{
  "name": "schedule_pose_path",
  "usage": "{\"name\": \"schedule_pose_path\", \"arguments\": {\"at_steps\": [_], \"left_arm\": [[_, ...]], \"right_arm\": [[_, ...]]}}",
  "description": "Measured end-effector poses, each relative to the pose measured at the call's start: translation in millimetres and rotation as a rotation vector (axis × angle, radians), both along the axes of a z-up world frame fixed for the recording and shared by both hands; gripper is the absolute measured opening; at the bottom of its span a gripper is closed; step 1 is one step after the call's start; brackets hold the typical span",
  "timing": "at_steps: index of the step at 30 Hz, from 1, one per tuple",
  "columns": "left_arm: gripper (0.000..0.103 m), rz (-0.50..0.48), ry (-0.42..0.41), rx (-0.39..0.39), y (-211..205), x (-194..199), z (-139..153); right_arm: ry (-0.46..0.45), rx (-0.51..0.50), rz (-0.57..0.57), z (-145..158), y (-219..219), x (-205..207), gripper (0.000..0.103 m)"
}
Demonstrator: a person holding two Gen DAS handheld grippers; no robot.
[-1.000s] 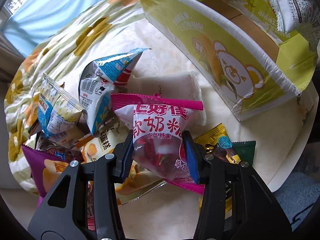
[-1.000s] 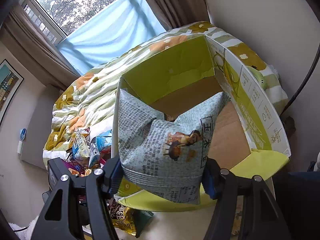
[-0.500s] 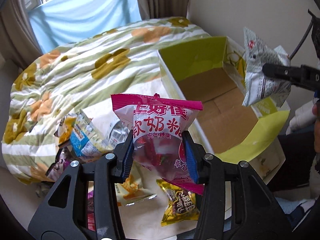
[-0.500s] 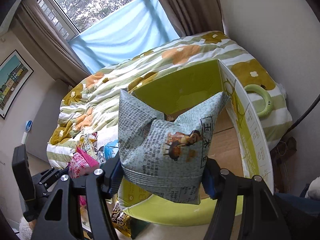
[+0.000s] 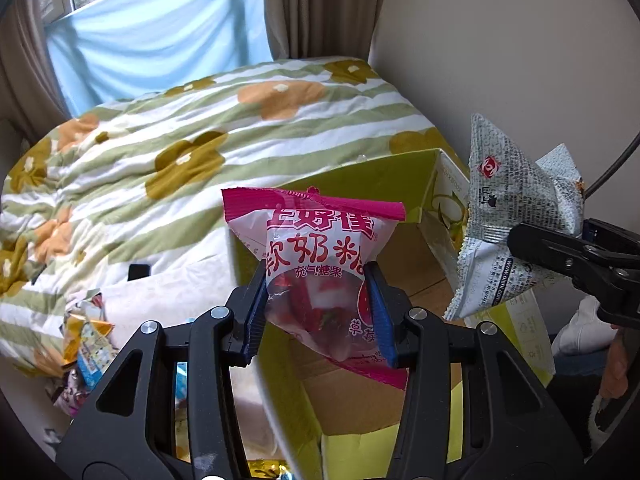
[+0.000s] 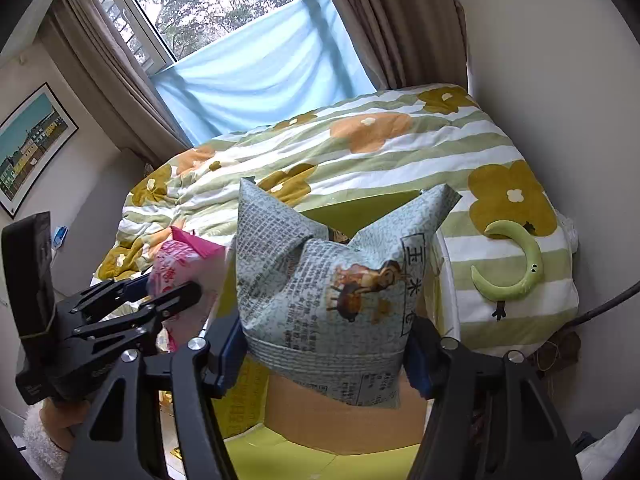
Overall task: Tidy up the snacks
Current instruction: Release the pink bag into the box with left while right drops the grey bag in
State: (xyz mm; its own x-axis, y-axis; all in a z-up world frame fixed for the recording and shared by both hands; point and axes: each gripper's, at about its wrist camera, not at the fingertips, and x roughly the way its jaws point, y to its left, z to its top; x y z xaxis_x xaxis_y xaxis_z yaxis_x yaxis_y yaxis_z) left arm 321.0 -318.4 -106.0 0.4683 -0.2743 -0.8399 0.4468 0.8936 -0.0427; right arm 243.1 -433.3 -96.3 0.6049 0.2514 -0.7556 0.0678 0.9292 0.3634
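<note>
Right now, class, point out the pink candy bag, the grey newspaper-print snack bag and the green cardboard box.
pink candy bag (image 5: 316,256), left wrist view, printed front.
grey newspaper-print snack bag (image 6: 332,292), right wrist view, front panel.
green cardboard box (image 5: 360,184), left wrist view, inner far wall.

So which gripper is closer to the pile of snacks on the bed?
The left gripper, holding the pink candy bag, is just beside the snack pile. The right gripper, holding the grey bag, sits across the box.
</note>
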Motion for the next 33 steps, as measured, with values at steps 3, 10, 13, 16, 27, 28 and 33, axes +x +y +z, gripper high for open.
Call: {"name": "schedule_pose_path", "arguments": {"at_steps": [3, 10, 13, 16, 27, 28, 33], "left_arm": [[0.044, -0.006, 0.039, 0.017, -22, 11, -23], [0.101, 0.018, 0.002, 0.069, -31, 13, -41], [0.101, 0.034, -0.004, 0.083, -20, 3, -37], [0.101, 0.066, -0.012, 0.089, -8, -8, -30], [0.101, 0.153, 0.012, 0.039, 25, -25, -23], [0.101, 0.156, 0.017, 0.036, 26, -24, -24], [0.101, 0.173, 0.031, 0.053, 27, -20, -34]], "right_arm": [[0.022, 0.006, 0.006, -10, -12, 9, 0.061], [0.053, 0.033, 0.015, -25, -25, 17, 0.061], [0.05, 0.021, 0.029, -25, -23, 19, 0.061], [0.03, 0.017, 0.051, -19, -18, 21, 0.061], [0.054, 0.001, 0.127, -32, 13, 63, 0.066], [0.047, -0.004, 0.115, -38, 12, 67, 0.077], [0.064, -0.049, 0.094, -57, 8, 72, 0.103]]}}
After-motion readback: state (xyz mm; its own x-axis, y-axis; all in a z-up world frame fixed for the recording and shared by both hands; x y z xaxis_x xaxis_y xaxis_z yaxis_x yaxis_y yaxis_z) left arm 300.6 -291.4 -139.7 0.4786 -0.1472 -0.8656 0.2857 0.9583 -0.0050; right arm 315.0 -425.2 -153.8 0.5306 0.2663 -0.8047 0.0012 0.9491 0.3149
